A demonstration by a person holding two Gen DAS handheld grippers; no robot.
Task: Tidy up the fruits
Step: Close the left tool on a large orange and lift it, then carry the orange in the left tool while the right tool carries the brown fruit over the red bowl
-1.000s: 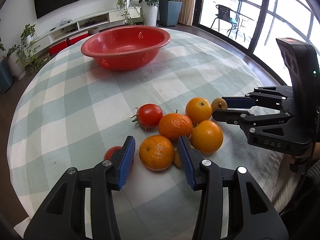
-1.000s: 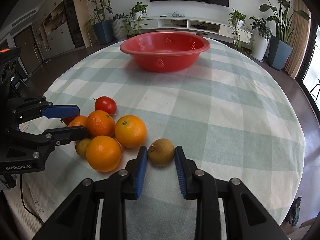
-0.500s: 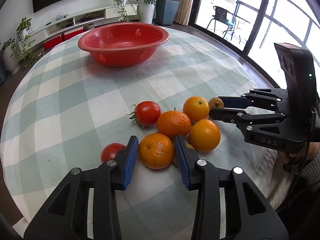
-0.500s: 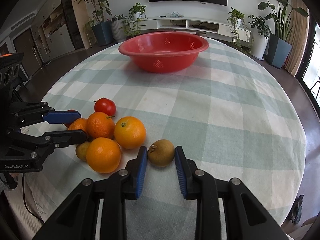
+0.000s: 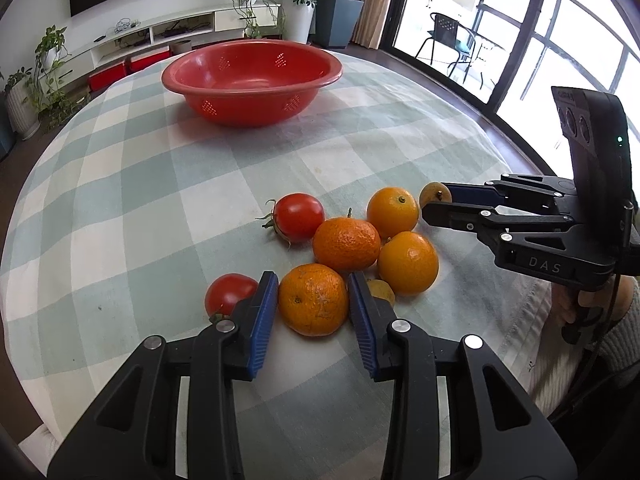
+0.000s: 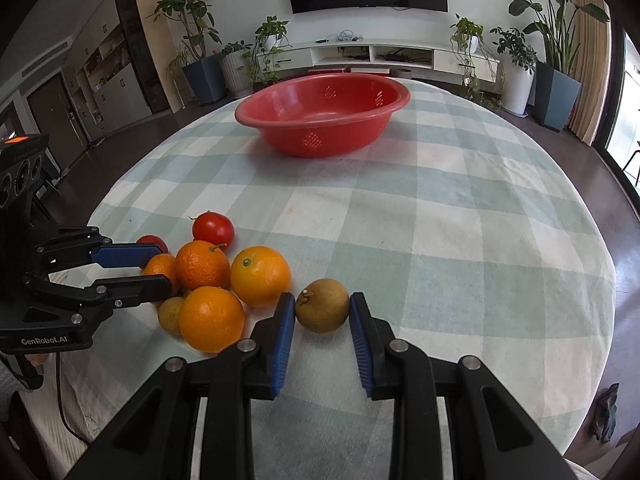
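Observation:
Several fruits lie in a cluster on the checked tablecloth (image 5: 120,200). My left gripper (image 5: 313,300) has its blue pads on both sides of a rough mandarin (image 5: 313,300), pressing on it. A red tomato (image 5: 228,294) lies just left of it, and a small yellow-brown fruit (image 5: 380,290) just right. My right gripper (image 6: 322,312) has closed on a brown round fruit (image 6: 322,311), pads touching both sides. A red bowl (image 5: 252,80) stands empty at the far side; in the right wrist view it is far ahead (image 6: 324,120).
Beyond the left gripper lie a second tomato (image 5: 299,216), another mandarin (image 5: 346,244) and two smooth oranges (image 5: 408,262) (image 5: 393,212). The table's front edge is close below both grippers. Plants, a TV shelf and windows surround the round table.
My left gripper has moved forward around the rough mandarin and narrowed from wide open until its pads meet it. My right gripper has held around the brown fruit, almost still.

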